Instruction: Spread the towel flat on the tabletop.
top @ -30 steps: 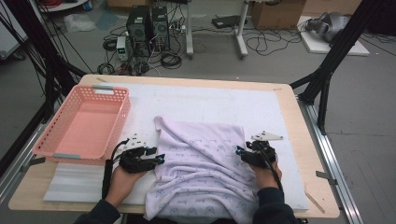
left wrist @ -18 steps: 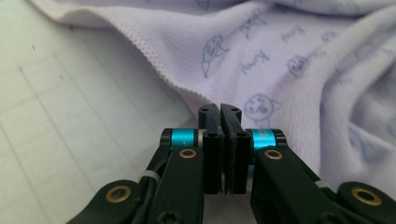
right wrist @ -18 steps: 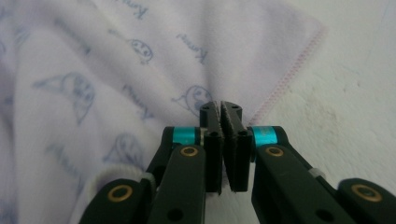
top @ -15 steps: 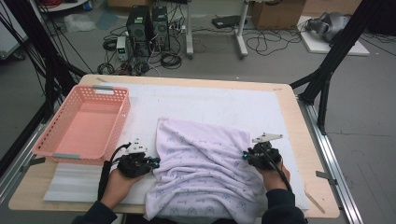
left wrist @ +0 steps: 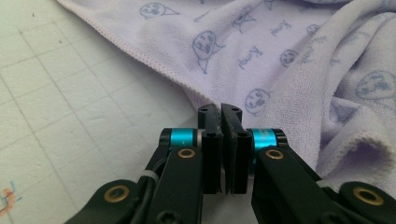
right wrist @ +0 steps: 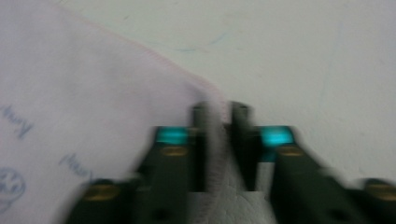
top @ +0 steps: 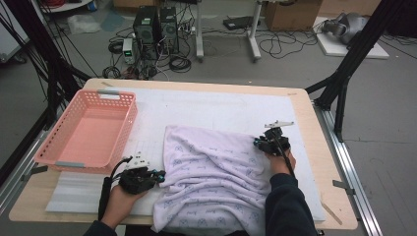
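My left gripper [top: 158, 175] had just clamped its jaws on the near left edge of the lilac printed terry towel [top: 216, 172], which lay rumpled on the white foam mat [top: 206, 108] toward the table's near edge. My right gripper [top: 259, 143] had just pinched the towel's far right corner, so the cloth stretched diagonally between them. The left gripper view showed the hem crisply; the right gripper view was blurred. The pink plastic basket [top: 123, 128] sat at the far left.

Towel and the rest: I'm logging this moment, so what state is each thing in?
Towel: rumpled, spread on the mat, near edge over the table's front.
Basket: upright, empty.
Left gripper: shut on the towel's edge.
Right gripper: shut on the towel's corner; blurred.
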Demonstrator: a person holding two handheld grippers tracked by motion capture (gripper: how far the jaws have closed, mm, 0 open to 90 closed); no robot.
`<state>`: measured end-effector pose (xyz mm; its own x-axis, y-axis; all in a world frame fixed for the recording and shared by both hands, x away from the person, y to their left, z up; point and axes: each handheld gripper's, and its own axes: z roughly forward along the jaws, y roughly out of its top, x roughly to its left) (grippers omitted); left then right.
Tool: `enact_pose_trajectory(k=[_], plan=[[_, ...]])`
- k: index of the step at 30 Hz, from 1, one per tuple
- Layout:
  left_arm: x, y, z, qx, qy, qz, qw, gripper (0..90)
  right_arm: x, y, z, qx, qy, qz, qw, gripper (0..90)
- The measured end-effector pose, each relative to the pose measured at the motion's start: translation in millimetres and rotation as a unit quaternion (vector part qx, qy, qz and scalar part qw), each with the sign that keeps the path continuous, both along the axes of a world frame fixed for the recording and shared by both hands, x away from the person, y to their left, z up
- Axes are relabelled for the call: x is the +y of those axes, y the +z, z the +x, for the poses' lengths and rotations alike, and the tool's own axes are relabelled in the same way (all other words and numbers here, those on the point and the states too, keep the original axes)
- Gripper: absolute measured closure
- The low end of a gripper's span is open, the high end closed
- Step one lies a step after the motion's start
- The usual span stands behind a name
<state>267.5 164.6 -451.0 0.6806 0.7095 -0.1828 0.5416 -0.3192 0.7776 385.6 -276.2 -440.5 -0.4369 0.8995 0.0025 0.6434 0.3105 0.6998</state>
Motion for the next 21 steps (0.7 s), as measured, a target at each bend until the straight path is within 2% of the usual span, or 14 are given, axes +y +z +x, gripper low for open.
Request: enact_pose_trajectory(k=[1, 2, 3, 4, 5, 6, 7, 9, 10, 12, 15, 16, 17, 21], plan=[[-0.1, -0.2, 0.2, 0.000, 0.000, 0.001, 1.0000, 86.4, 0.7, 1.1, 1.8, -0.005, 0.011, -0.021, 0.9997, 85.3], [0.0, -0.3, 0.5, 0.000, -0.001, -0.001, 1.0000, 86.5, 0.8, 2.3, 3.4, -0.011, 0.006, -0.040, 0.9991, 85.5], [0.8, -0.4, 1.1, 0.004, -0.001, -0.003, 1.0000, 86.5, -0.2, 3.8, 5.8, -0.024, -0.009, -0.069, 0.9972, 85.6], [0.9, -0.7, 1.5, 0.004, -0.001, -0.006, 1.0000, 86.5, -5.1, 5.9, 8.4, -0.046, -0.039, -0.082, 0.9948, 85.6], [1.2, -0.6, 1.9, 0.005, -0.003, -0.005, 1.0000, 86.5, -8.8, 7.7, 8.8, -0.056, -0.062, -0.078, 0.9934, 85.5], [0.9, -0.3, 2.2, 0.005, -0.004, -0.005, 1.0000, 86.4, -13.9, 9.3, 8.9, -0.068, -0.087, -0.060, 0.9921, 84.9], [0.6, -0.1, 3.0, 0.000, -0.007, -0.006, 1.0000, 85.9, -17.5, 9.5, 9.1, -0.067, -0.096, -0.036, 0.9924, 82.7], [0.7, 0.7, 6.3, -0.008, 0.000, -0.008, 0.9999, 71.9, -17.1, 9.5, 6.7, -0.061, -0.088, -0.037, 0.9936, 72.4], [1.5, 1.8, 9.1, -0.013, 0.008, -0.011, 0.9998, 62.9, -18.4, 10.5, 3.6, -0.071, -0.080, -0.033, 0.9937, 68.9], [4.3, 5.6, 16.7, -0.023, 0.023, -0.036, 0.9988, 52.6, -24.1, 14.6, -5.4, -0.087, -0.079, -0.003, 0.9930, 62.5], [7.4, 12.3, 26.9, -0.022, 0.038, -0.070, 0.9966, 47.8, -36.4, 20.1, -21.4, -0.099, -0.064, 0.038, 0.9923, 58.6], [7.3, 16.8, 31.6, -0.020, 0.045, -0.087, 0.9950, 47.1, -40.0, 21.2, -26.7, -0.103, -0.059, 0.043, 0.9920, 58.4], [6.7, 19.3, 35.0, -0.024, 0.048, -0.092, 0.9943, 46.6, -43.4, 22.6, -33.6, -0.105, -0.052, 0.050, 0.9918, 57.9], [1.8, 29.0, 57.9, -0.043, 0.067, -0.083, 0.9934, 45.3, -49.1, 22.3, -49.8, -0.111, -0.030, 0.063, 0.9913, 56.4]])
